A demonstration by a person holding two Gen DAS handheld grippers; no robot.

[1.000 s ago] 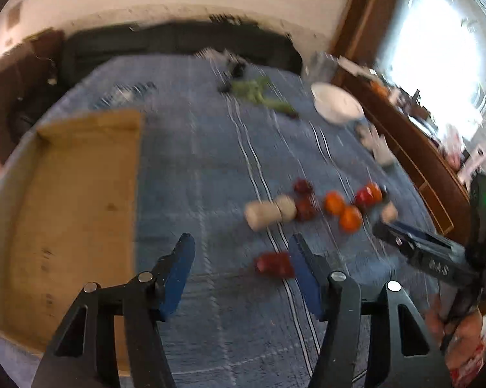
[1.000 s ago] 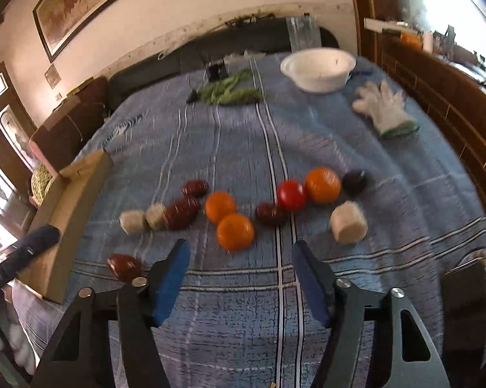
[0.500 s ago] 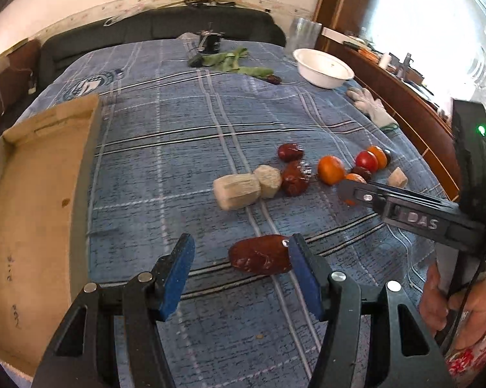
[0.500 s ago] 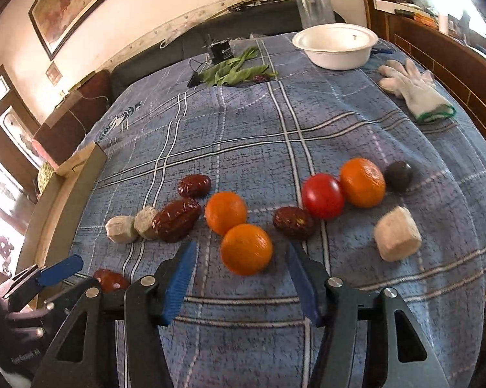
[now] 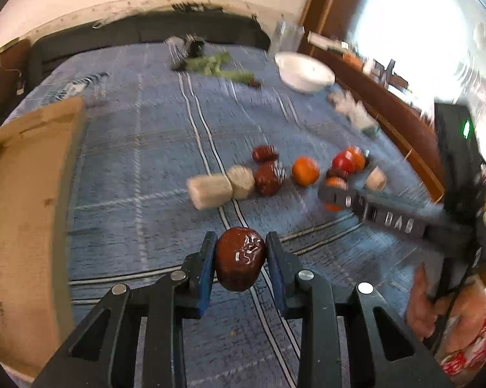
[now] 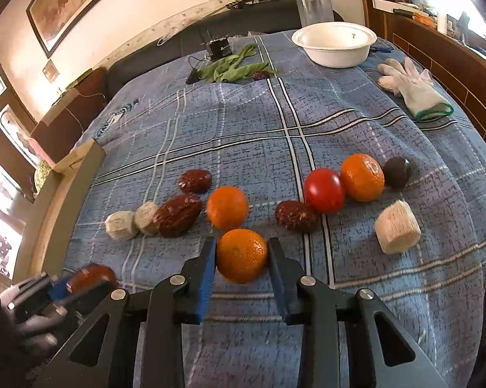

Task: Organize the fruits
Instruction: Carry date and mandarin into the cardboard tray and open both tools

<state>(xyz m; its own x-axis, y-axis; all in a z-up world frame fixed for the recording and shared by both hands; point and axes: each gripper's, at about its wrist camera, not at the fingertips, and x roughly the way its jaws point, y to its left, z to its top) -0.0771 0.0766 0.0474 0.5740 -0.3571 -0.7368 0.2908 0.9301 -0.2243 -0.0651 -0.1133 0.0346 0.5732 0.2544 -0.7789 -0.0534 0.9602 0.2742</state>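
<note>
My left gripper (image 5: 240, 260) is shut on a dark red date (image 5: 239, 263), held just above the blue plaid cloth (image 5: 139, 161). My right gripper (image 6: 242, 260) is shut on an orange (image 6: 242, 255) at the near edge of the fruit row. On the cloth lie another orange (image 6: 227, 207), a third orange (image 6: 361, 177), a red tomato (image 6: 324, 189), several dark dates (image 6: 176, 215), a dark round fruit (image 6: 396, 172) and pale cut chunks (image 6: 398, 231). The left gripper with its date also shows in the right wrist view (image 6: 81, 283).
A cardboard tray (image 5: 19, 210) lies along the left side of the cloth. At the far end are a white bowl (image 6: 335, 43), green leaves (image 6: 233, 69), a small black device (image 6: 219, 48) and a clear cup (image 6: 313, 6). A white glove (image 6: 411, 87) lies at the right.
Both grippers have closed: the left on the dark red date, the right on the nearest orange. The left gripper has lifted the date slightly off the cloth.
</note>
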